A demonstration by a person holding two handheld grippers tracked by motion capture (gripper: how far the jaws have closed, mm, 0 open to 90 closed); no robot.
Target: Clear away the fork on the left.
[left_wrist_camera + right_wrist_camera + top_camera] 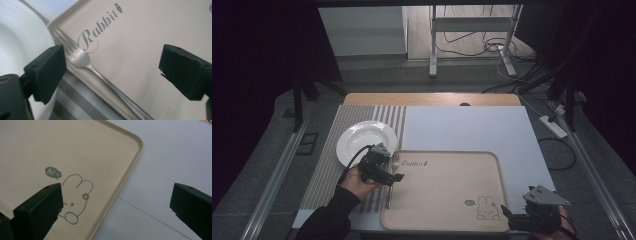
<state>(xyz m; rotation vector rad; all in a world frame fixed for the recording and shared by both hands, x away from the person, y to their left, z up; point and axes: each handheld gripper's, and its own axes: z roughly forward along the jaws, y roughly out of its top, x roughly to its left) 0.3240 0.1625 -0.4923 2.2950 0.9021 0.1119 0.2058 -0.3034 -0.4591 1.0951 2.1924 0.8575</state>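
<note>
A silver fork lies along the left rim of a beige tray, tines pointing away from me. In the left gripper view the fork rests half on the tray's raised edge, near the word "Rabbit". My left gripper hovers right over the fork, and its jaws stand open on either side of it without touching. My right gripper is at the tray's near right corner. It is open with nothing between the jaws, above the rabbit drawing.
A white plate sits on a striped placemat just left of the tray; its rim shows beside the left jaw. A pale blue-white mat covers the table behind and right of the tray. A metal stand and cables lie beyond.
</note>
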